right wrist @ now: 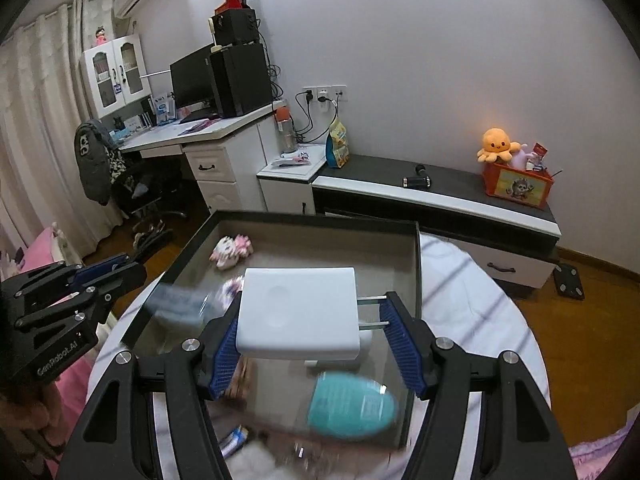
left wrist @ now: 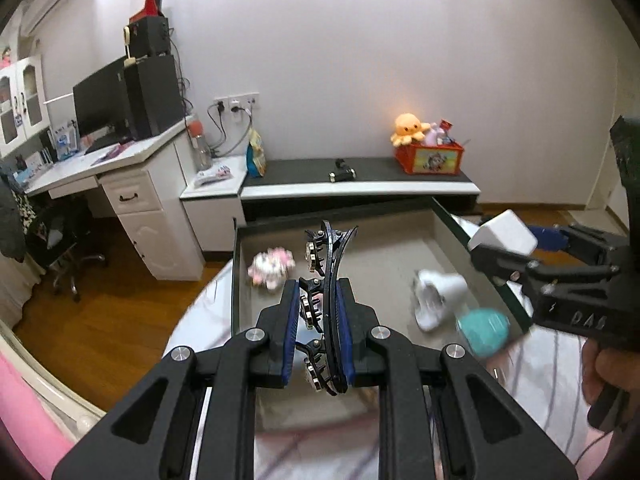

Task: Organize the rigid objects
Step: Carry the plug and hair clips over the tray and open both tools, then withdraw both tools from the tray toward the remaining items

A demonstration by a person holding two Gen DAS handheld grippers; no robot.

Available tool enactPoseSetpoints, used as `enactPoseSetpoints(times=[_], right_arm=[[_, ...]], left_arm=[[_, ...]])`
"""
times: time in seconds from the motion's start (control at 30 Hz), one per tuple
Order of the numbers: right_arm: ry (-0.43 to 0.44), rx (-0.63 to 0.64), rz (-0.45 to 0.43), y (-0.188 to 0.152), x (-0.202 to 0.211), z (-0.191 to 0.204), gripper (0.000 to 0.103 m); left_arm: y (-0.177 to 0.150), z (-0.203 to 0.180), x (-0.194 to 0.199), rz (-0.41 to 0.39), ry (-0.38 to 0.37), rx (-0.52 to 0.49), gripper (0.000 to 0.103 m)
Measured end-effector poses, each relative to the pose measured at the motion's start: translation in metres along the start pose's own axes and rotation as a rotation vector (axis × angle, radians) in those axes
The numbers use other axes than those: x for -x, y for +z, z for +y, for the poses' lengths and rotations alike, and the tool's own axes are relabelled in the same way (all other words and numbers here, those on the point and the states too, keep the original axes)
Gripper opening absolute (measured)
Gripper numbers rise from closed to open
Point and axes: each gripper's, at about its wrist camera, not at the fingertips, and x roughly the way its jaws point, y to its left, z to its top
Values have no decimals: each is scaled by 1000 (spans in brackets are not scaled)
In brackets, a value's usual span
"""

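Observation:
A black hair claw clip [left wrist: 326,264] with metal studs stands upright in my left gripper [left wrist: 318,320], which is shut on it. My right gripper [right wrist: 312,332] is shut on a white plug adapter [right wrist: 298,312], one pad on its flat end and the other against its two prongs. In the left wrist view the right gripper [left wrist: 520,246] holds the adapter [left wrist: 503,232] over the tray's right rim. Both hang above a shallow dark-rimmed tray [right wrist: 320,218]. In the right wrist view the left gripper [right wrist: 128,270] is at the tray's left.
The tray [left wrist: 280,229] holds a pink-white plush [left wrist: 271,267], a white object [left wrist: 438,294] and a teal egg-shaped thing [right wrist: 352,404]. It rests on striped white bedding [right wrist: 472,304]. Behind stand a low cabinet [right wrist: 440,196] with a red toy box [right wrist: 516,186], and a desk [left wrist: 120,184].

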Motion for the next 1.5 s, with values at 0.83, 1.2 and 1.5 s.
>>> enactPoseSetpoints(times=[0.83,1.2,1.5], right_arm=[[-16,-131,112,16,-60,-34,88],[-89,-125,-79,-8,46,-5,88],[-138,-114,-164,-43,110,15,94]], left_arm=[[22,9,-50,2,100,60,103],[-14,8,32,-63,124,103,103],[-49,1,82,-76,131,124,103]])
